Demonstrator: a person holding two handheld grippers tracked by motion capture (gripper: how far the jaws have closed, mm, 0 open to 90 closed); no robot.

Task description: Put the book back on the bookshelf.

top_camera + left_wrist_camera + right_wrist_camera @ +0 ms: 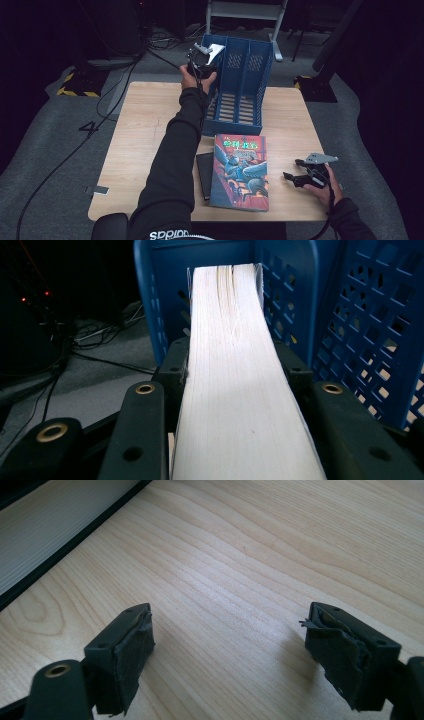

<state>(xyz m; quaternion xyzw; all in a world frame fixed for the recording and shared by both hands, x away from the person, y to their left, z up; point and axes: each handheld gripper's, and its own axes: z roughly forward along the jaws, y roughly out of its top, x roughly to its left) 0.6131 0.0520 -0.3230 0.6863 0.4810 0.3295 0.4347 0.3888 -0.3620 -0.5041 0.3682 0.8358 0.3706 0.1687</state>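
Left gripper view: book pinched, entering rack.
Keep it upright, parallel to the rack's divider; right gripper spread, idle.

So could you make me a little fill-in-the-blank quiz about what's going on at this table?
1. The left gripper holds a book at the ____ file rack.
2. The right gripper rests with its jaws ____.
3. The illustrated book lies flat on the ____ table.

Missing words: blue; open; wooden
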